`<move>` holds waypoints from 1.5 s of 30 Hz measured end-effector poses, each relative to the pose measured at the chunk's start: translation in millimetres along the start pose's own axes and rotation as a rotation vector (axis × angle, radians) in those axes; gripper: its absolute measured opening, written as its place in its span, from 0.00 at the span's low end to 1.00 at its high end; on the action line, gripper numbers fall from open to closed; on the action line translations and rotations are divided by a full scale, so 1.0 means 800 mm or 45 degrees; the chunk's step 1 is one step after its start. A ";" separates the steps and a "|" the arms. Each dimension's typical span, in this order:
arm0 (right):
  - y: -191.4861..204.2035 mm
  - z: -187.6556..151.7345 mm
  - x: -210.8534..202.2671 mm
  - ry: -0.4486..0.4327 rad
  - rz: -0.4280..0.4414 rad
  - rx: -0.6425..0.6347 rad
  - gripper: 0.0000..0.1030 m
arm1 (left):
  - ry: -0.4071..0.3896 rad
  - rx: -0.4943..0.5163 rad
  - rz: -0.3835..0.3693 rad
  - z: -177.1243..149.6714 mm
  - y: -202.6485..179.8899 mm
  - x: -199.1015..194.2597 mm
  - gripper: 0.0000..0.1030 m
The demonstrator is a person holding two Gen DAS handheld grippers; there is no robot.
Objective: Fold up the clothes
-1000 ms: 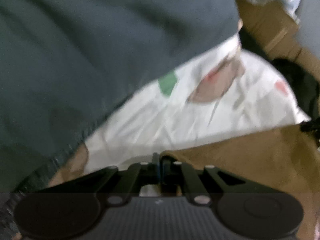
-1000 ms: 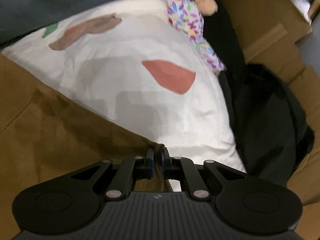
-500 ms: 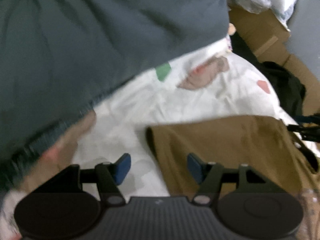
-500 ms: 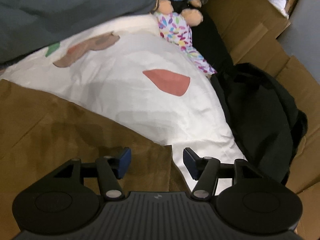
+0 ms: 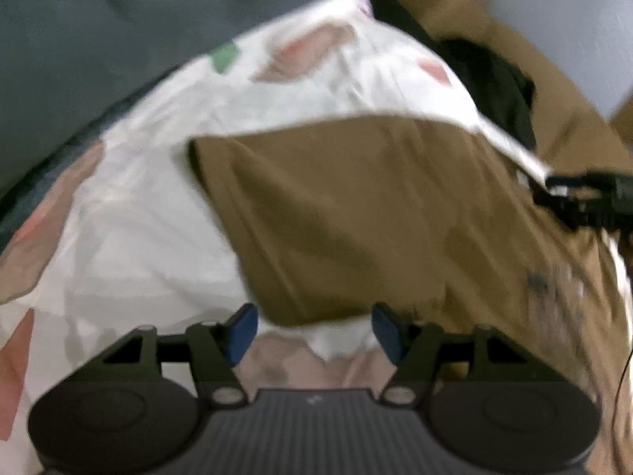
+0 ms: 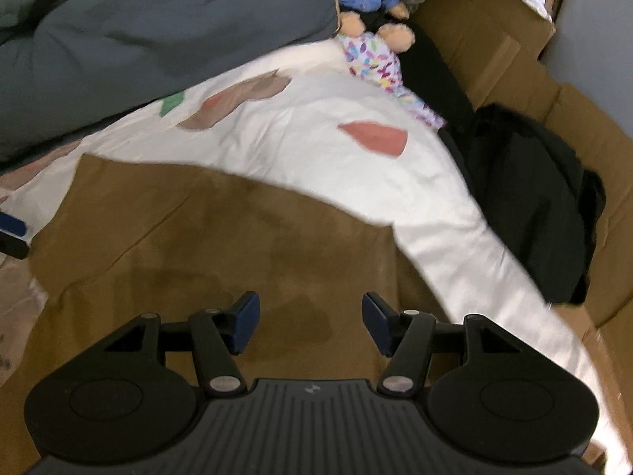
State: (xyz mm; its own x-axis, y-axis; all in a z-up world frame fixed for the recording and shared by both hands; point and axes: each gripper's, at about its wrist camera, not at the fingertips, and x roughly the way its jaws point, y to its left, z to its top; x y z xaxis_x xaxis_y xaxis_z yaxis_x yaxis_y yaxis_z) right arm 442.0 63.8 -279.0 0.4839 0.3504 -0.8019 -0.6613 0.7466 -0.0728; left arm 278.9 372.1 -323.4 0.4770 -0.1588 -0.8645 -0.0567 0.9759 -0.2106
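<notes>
- One second ago both tools were pinched shut on the brown cloth garment [image 6: 221, 245]; half a second ago they had let go, and now the left gripper [image 5: 314, 326] and the right gripper [image 6: 310, 322] both stand with blue-padded jaws spread wide, holding nothing.
- The garment has settled flat on the white bedsheet with pink, brown and green patches [image 6: 316, 150]; since the earlier frames more of it shows in each view.
- In the left wrist view the garment's near edge lies just ahead of the open jaws, with a strip of sheet between; the picture is blurred.
- In the right wrist view the jaws hang over the garment itself, whose far edge runs across the sheet.
- A dark grey quilt [image 6: 158, 27] covers the sheet's far left.
- A teddy bear in a blue shirt [image 6: 368, 0] sits at the sheet's far edge, beside a black garment [image 6: 530, 198] on flattened brown cardboard [image 6: 498, 55].
</notes>
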 end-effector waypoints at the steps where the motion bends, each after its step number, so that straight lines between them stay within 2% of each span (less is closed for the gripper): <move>1: 0.003 -0.008 -0.003 0.008 0.005 0.003 0.61 | 0.013 0.037 0.020 -0.004 -0.005 0.005 0.67; 3: 0.004 -0.019 -0.008 0.014 0.011 0.023 0.61 | 0.019 0.087 0.061 -0.009 -0.010 0.012 0.68; 8: 0.005 -0.045 -0.020 0.025 0.024 0.076 0.61 | -0.054 0.089 0.121 -0.011 -0.003 0.013 0.68; 10: 0.006 -0.056 -0.025 0.030 0.030 0.098 0.61 | -0.084 0.090 0.145 -0.012 -0.001 0.013 0.65; 13: 0.007 -0.072 -0.033 0.037 0.038 0.129 0.61 | -0.128 0.091 0.182 -0.013 0.003 0.014 0.45; 14: 0.007 -0.077 -0.035 0.040 0.040 0.140 0.61 | -0.142 0.091 0.194 -0.014 0.004 0.014 0.27; 15: 0.007 -0.083 -0.038 0.042 0.043 0.151 0.61 | -0.157 0.092 0.206 -0.014 0.005 0.015 0.03; 16: 0.007 -0.088 -0.040 0.044 0.046 0.161 0.61 | -0.160 0.097 0.210 -0.015 0.005 0.014 0.01; 23: 0.013 -0.106 -0.041 0.058 0.067 0.196 0.61 | -0.124 0.158 0.194 -0.016 -0.002 0.012 0.00; 28: 0.013 -0.117 -0.039 0.076 0.075 0.236 0.61 | -0.098 0.202 0.182 -0.018 -0.007 0.010 0.27; 29: 0.012 -0.120 -0.040 0.077 0.076 0.240 0.61 | -0.092 0.211 0.180 -0.018 -0.008 0.009 0.39; 30: 0.012 -0.121 -0.042 0.077 0.075 0.241 0.61 | -0.087 0.220 0.177 -0.018 -0.009 0.009 0.56; 32: 0.009 -0.125 -0.044 0.080 0.066 0.245 0.61 | -0.088 0.252 0.191 -0.019 -0.015 0.012 0.69; 34: 0.005 -0.129 -0.044 0.088 0.061 0.258 0.61 | -0.111 0.307 0.237 -0.020 -0.029 0.022 0.68; 37: -0.001 -0.134 -0.042 0.103 0.058 0.284 0.61 | -0.120 0.300 0.211 -0.017 -0.033 0.032 0.58; 38: -0.002 -0.135 -0.041 0.104 0.059 0.288 0.61 | -0.128 0.287 0.213 -0.016 -0.033 0.034 0.48; 39: -0.002 -0.136 -0.041 0.104 0.061 0.290 0.61 | -0.139 0.273 0.214 -0.015 -0.031 0.033 0.25; 40: -0.002 -0.137 -0.041 0.104 0.062 0.293 0.61 | -0.143 0.262 0.208 -0.015 -0.028 0.031 0.10; 41: -0.002 -0.138 -0.040 0.104 0.064 0.296 0.61 | -0.140 0.245 0.187 -0.013 -0.023 0.027 0.05; 45: -0.003 -0.141 -0.038 0.105 0.072 0.306 0.61 | -0.172 0.259 0.163 -0.002 -0.014 -0.002 0.05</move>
State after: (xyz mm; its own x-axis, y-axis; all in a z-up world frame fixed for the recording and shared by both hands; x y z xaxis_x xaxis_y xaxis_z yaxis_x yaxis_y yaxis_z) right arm 364.1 -12.3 -321.5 0.3955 0.3554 -0.8469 -0.5261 0.8435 0.1084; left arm 277.4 361.3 -320.6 0.5907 -0.0243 -0.8065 0.0468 0.9989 0.0042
